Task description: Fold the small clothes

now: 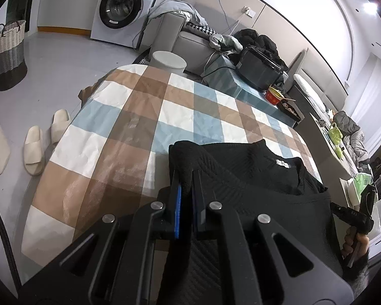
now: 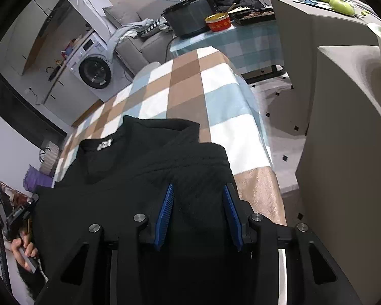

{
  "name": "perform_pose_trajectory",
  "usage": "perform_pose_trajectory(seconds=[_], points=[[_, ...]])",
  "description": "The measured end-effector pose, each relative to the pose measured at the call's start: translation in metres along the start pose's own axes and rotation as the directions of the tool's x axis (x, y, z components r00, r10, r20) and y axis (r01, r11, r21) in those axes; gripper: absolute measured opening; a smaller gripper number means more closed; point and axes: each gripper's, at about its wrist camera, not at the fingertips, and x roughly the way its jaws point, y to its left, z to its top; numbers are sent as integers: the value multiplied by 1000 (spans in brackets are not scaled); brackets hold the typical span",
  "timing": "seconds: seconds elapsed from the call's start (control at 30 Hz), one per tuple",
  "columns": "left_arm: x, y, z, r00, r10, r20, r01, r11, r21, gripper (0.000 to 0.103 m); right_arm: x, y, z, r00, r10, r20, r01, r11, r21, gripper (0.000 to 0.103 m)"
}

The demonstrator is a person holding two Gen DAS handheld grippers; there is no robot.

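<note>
A black ribbed garment (image 1: 254, 175) lies on the checked tablecloth (image 1: 114, 152) with its collar and white label (image 1: 283, 164) facing up. My left gripper (image 1: 186, 178) is shut on the garment's left corner, and black fabric bunches over its blue pads (image 1: 177, 203). In the right wrist view the same garment (image 2: 139, 172) spreads under my right gripper (image 2: 198, 186). That gripper is open, its blue pads (image 2: 165, 211) stand apart over the fabric's right edge, and neither presses on it. A hand (image 2: 22, 249) holds the left gripper's handle at the far left.
The tablecloth (image 2: 216, 96) drops off at the right beside a grey cabinet (image 2: 343, 127). A red bowl (image 2: 218, 23) and a black container (image 2: 188, 17) stand on a second table behind. Slippers (image 1: 34, 150), a basket (image 1: 6, 53) and a washing machine (image 1: 124, 7) are on the floor side.
</note>
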Motion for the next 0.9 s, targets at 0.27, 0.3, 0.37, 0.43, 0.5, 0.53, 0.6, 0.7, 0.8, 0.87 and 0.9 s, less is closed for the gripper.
perform_pose_trajectory(seconds=[0.27,0.3,0.37,0.43,0.5,0.53,0.6,0.7,0.8,0.87,0.9], points=[[1,3,-2,1000,2,-3,-2,1000,0,4,-8,-9,10,1000,-4,27,4,1000,8,45],[0,2,-1,1000,1,-2,-1,1000,1,4,-4,-8,12,1000,1,18,-1,1000,0,47],[0,2,-1,1000,2,-2,-2,1000,1,4,3,-6,15,1000,16,3,-16,1000,-8,50],[0,3,-1,1000,2,-4,-2,1000,-1,4,9,-3,15,999,43,-8,-43,999,-11,49],[1,4,-2,1000,4,-6,-4,1000,3,4,11,-1,14,998,66,2,-66,998,-21,46],[2,6,-3,1000,4,-9,-4,1000,2,4,10,1,13,998,67,16,-67,997,-37,39],[2,8,-6,1000,2,-13,-2,1000,0,4,6,5,10,997,72,37,-69,996,-58,12],[1,8,-6,1000,-2,-11,2,1000,8,4,-13,12,4,990,91,111,-81,993,-91,7],[-4,6,-7,1000,-14,3,14,1000,17,4,-41,20,4,974,114,193,-94,989,-111,6],[-9,0,-3,1000,-21,22,20,999,25,4,-59,27,8,960,116,254,-89,989,-116,5],[-10,-3,-1,999,-23,32,23,999,26,4,-67,30,12,951,107,289,-77,990,-115,5]])
